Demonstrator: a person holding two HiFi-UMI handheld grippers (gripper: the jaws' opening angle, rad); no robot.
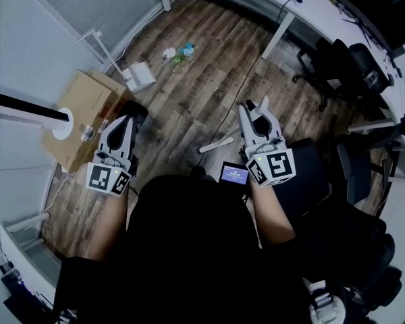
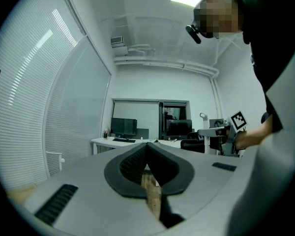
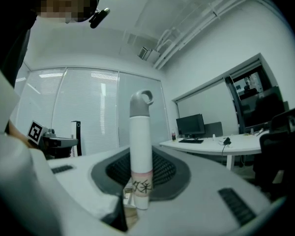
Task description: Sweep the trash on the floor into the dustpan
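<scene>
Wood-plank floor [image 1: 209, 73], seen from the head view. The trash [image 1: 177, 52], a small cluster of white, green and blue scraps, lies on the far floor, left of centre. The white dustpan [image 1: 140, 77] sits on the floor a little nearer and to the left of it, not touching, its long handle leaning off to the left. A cardboard box [image 1: 88, 117] is nearer, at the left, beside the left claw [image 1: 133, 113]. Left claw: jaws fully together, nothing between them; only floor shows through the gap beneath. Right claw [image 1: 256, 106]: clamped on a white handle [image 3: 140, 141] with a grey hanging loop on top, standing upright between the jaws; a label with red marks sits near its lower end. Both claws point level, well short of the trash. A curved white tabletop [image 1: 324, 19] and a black office chair [image 1: 337, 63] are at the far right.
</scene>
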